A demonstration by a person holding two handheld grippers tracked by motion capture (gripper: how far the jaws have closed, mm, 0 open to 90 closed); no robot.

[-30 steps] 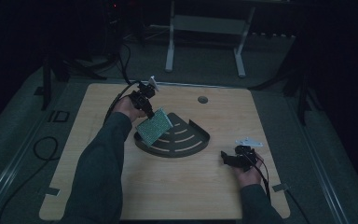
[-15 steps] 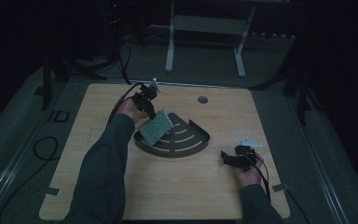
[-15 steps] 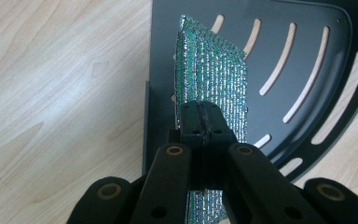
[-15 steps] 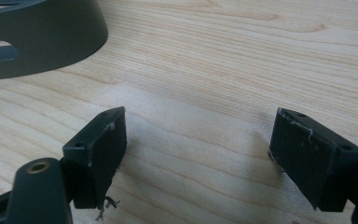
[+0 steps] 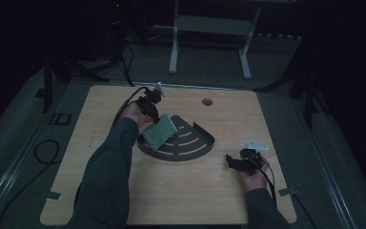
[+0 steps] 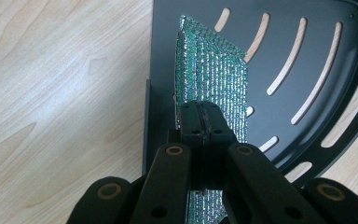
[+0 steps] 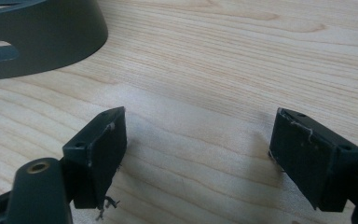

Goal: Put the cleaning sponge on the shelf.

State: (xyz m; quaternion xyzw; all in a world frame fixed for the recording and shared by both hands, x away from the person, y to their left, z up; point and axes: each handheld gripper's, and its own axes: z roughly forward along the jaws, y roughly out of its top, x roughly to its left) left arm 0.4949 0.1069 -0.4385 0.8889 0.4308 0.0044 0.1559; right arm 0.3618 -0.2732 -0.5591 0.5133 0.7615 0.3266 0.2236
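Observation:
A flat green glittery pad (image 5: 159, 131) hangs tilted over the left part of a dark fan-shaped slotted tray (image 5: 198, 148) in the middle of the wooden table. My left gripper (image 5: 153, 116) is shut on the pad's upper edge. In the left gripper view the two jaws (image 6: 200, 122) pinch the green pad (image 6: 214, 79) edge-on, above the tray's left wall (image 6: 148, 121). My right gripper (image 5: 229, 162) rests low on the table to the right of the tray, open. In the right gripper view its pads (image 7: 103, 149) stand wide apart with bare wood between them.
The wooden table (image 5: 124, 200) has a round hole (image 5: 207, 101) near its far edge. The tray's curved outer wall (image 7: 51, 35) lies ahead and left of my right gripper. Cables (image 5: 43, 148) trail on the floor at the left. A white stand's legs (image 5: 174, 47) rise beyond the table.
My left gripper with the green pad has shifted very slightly over the tray. The right gripper has kept still.

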